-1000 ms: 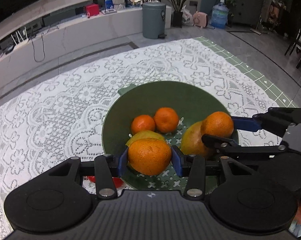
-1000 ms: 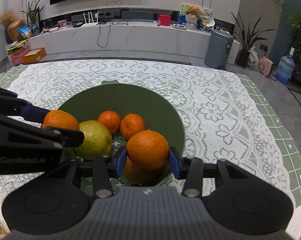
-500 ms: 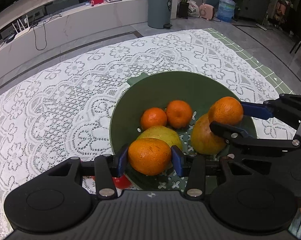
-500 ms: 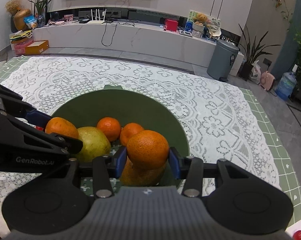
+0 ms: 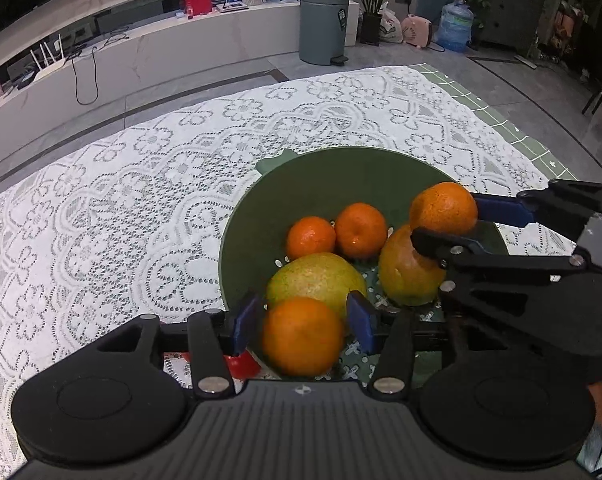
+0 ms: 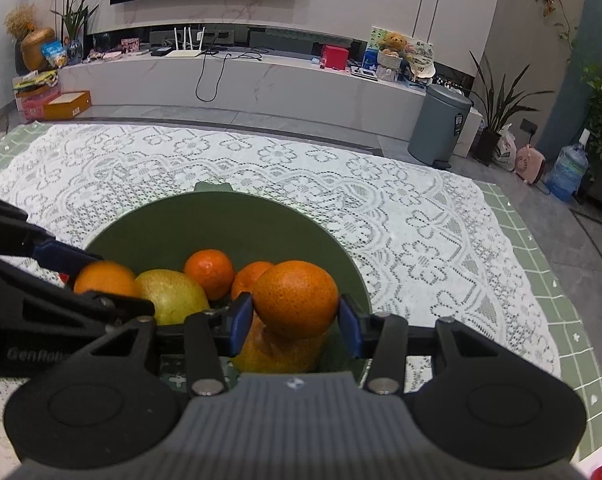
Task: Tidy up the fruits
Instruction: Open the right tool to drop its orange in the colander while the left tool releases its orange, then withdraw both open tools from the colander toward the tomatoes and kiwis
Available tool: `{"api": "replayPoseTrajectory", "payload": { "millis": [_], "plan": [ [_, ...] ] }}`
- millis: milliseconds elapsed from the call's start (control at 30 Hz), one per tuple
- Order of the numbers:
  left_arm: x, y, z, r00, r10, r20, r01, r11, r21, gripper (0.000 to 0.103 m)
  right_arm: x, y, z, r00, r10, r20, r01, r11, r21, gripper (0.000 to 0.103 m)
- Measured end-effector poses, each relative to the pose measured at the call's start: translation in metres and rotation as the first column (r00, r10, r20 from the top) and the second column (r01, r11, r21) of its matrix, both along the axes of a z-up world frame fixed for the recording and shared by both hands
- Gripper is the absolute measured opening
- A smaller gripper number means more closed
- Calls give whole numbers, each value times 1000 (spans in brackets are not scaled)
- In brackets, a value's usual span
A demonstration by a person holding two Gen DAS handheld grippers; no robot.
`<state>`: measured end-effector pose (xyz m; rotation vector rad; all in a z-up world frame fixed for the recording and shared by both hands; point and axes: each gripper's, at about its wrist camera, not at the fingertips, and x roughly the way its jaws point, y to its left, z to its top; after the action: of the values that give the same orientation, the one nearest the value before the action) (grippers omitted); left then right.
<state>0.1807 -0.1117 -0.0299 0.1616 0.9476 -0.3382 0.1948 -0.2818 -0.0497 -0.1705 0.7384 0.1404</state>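
Orange, round and firm-skinned, each orange looks light but prone to roll (pinch across its widest middle), as left claw and right claw do, clamped on theirs above the green bowl.
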Motion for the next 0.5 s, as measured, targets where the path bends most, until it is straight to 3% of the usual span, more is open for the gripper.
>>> {"api": "replayPoseTrajectory", "payload": {
  "millis": [167,333,500],
  "plan": [
    [-6,0,6,1000,-9,6,9,1000,-12,63,-2,-4,0,1000,-11,6,11,1000,28,46],
    [-12,5,14,1000,10,22,-9,999,-31,65,-6,-9,3,999,-21,27,19,997,76,56],
    [-17,11,17,999,37,30,-35,998,-57,65,-10,-9,4,999,-24,33,21,995,100,57]
  ]
}}
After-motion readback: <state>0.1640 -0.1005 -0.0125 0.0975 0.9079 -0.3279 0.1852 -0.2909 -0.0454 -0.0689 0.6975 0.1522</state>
